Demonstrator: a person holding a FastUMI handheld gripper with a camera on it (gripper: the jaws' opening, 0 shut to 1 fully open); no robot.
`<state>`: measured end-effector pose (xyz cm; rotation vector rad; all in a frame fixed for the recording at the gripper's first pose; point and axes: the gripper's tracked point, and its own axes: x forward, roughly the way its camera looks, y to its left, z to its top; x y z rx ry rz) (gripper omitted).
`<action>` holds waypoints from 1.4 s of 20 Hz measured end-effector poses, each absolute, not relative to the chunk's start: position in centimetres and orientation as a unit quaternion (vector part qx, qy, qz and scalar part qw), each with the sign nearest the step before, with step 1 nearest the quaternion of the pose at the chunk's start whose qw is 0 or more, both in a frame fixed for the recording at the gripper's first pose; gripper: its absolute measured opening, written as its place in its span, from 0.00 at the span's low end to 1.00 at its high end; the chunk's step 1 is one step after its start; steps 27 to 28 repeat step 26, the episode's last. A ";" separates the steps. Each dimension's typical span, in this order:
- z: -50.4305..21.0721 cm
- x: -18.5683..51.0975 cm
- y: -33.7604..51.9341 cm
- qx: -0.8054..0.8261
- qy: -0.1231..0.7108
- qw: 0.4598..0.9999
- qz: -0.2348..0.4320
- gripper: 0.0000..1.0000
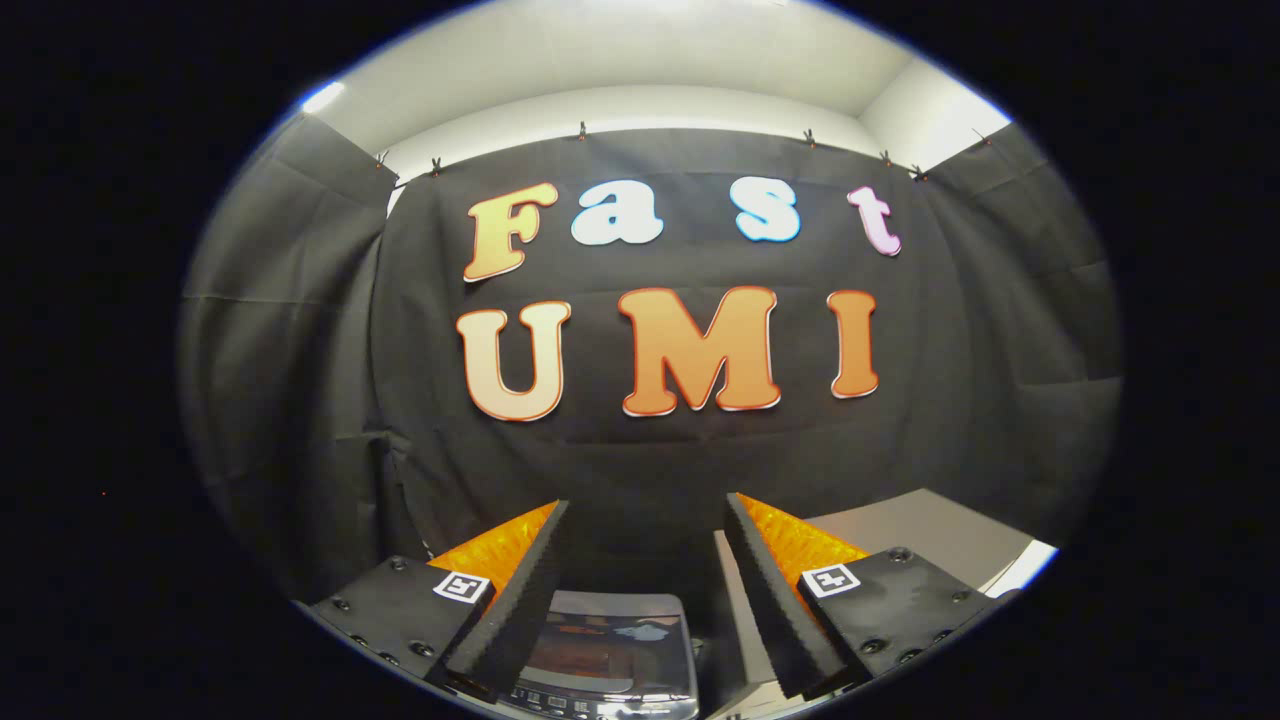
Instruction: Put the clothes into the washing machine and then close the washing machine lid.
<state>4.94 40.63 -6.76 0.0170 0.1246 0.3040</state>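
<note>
1. The gripper is hanging high, looking level at the booth wall, with its fingers spread wide and nothing between them.
2. The washer is sitting low between the fingers, at about 6 o'clock from the gripper's midpoint; a glossy lid is lying flat over its top and appears shut, with a control strip at its near edge.
3. Something reddish is showing through or reflecting in the lid; I cannot tell whether it is clothes inside.
4. A pale desk is lying at about 3 o'clock, beyond the right finger.
5. This scene is fitting two stages: clothes waiting elsewhere with the lid down, or clothes inside and the lid closed over them. The picture is not settling which.
6. Whichever step is in hand, doing it well is meaning tilting the gripper downward so the washer is sitting fully ahead of the fingers, and keeping the fingers wide during any approach.
7. Any contact with the lid should be slow and at its edge, since the glossy surface is likely slippery.
</note>
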 end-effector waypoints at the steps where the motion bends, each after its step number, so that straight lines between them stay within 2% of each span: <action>1: -5.9 4.6 39.7 0.007 0.055 0.988 0.145 0.98; 9: -2.1 2.4 34.4 0.008 0.024 0.992 0.121 0.98; 28: -3.8 2.8 29.2 0.023 0.031 0.993 0.116 0.98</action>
